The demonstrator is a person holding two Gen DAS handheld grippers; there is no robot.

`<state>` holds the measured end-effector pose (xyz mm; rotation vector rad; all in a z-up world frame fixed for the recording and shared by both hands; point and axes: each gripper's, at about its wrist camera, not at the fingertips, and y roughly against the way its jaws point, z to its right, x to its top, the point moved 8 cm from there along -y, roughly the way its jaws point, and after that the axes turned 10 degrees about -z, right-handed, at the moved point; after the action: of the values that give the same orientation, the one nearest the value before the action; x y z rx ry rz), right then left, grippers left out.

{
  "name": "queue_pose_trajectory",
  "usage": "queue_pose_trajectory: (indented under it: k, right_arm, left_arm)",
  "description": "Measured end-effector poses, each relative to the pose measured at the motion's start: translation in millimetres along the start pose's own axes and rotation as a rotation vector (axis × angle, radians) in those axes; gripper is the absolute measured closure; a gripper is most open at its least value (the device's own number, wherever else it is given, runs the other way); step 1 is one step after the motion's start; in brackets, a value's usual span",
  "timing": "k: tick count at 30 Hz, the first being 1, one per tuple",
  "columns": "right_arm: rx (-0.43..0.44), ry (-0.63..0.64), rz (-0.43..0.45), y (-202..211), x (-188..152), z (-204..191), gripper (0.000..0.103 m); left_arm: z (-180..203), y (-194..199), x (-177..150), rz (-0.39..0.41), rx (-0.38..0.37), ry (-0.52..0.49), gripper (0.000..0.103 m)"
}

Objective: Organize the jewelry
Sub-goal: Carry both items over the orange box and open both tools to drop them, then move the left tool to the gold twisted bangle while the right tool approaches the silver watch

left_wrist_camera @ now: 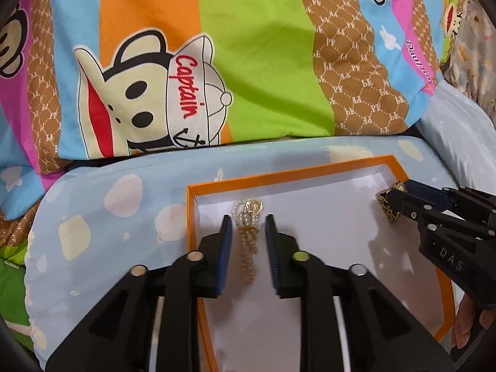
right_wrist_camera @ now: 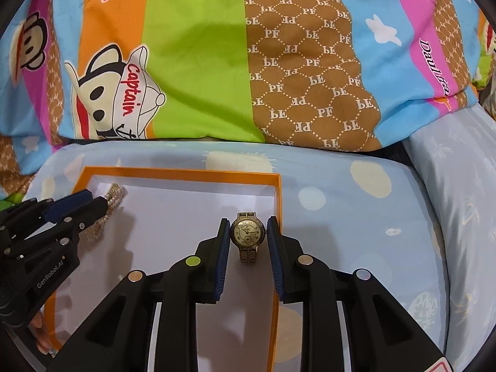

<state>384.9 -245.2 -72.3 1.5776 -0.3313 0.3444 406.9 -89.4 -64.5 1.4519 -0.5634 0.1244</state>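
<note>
The left gripper (left_wrist_camera: 248, 226) is hovering with jaws spread around a pearl bracelet (left_wrist_camera: 248, 238) lying in the orange box (left_wrist_camera: 288, 175) on the bed. The right gripper (right_wrist_camera: 248, 232), jaws likewise spread, is straddling a gold wristwatch (right_wrist_camera: 248, 235) by the box's right wall.

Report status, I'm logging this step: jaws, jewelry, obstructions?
Left gripper open astride pearl bracelet. Right gripper open astride gold wristwatch. Both inside orange box. Nothing blocking.
</note>
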Motion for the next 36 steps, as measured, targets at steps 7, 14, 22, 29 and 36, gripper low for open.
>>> queue_pose_trajectory:
  k: [7, 14, 22, 29, 36]
  right_arm:
    - [0.023, -0.014, 0.013, 6.8, -1.8, -0.2, 0.076]
    - [0.048, -0.042, 0.107, 42.9, -5.0, 4.2, 0.072]
    - [0.091, -0.074, 0.177, 94.7, -38.8, 12.3, 0.072]
    - [0.099, -0.067, 0.194, 124.8, -114.9, 2.7, 0.072]
    - [0.088, -0.094, 0.185, 139.8, -189.1, -0.7, 0.072]
  left_arm:
    - [-1.1, 8.0, 1.2, 0.040, 0.001, 0.006, 0.042]
    - [-7.4, 28.7, 3.7, 0.108, -0.030, 0.047, 0.035]
    - [-17.5, 71.0, -24.1, 0.138, -0.071, 0.071, 0.034]
    - [-24.9, 94.3, -89.1, 0.114, -0.096, 0.075, 0.034]
    - [-30.4, 114.7, -149.3, 0.126, -0.067, 0.078, 0.034]
